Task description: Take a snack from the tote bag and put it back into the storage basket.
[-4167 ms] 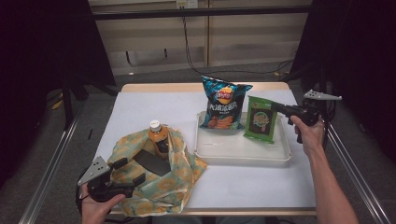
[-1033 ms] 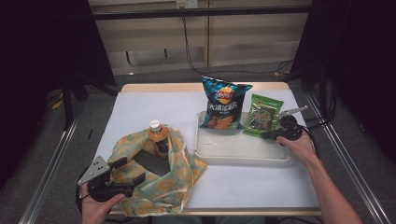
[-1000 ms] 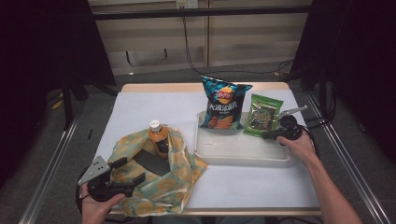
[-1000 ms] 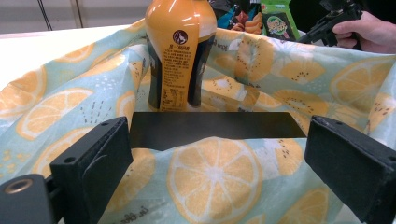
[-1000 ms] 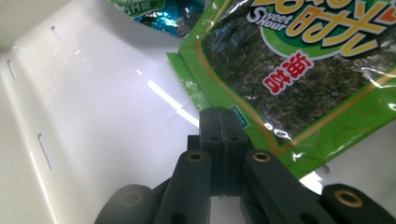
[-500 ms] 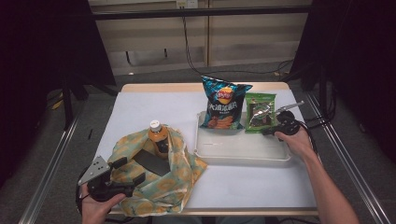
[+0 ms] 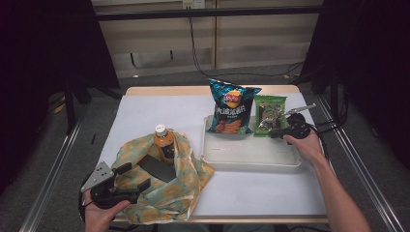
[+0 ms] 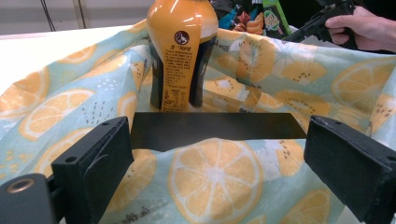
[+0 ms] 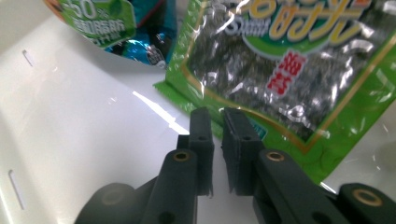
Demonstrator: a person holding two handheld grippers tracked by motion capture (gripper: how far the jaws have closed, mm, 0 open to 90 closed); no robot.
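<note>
The right claw [image 9: 216,116], jaws just easing apart, releases the seaweed packet [image 9: 299,70] in the tray [image 7: 251,157]; the left claw [image 8: 219,163] gapes empty; regrip next.

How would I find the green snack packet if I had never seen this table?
Look for the white tray on the right half of the table. Two packets lean at its far edge; the green seaweed packet is the right-hand one, next to the right hand-held gripper. It is smaller and bright green with dark seaweed showing, unlike the taller blue chip bag beside it.
</note>
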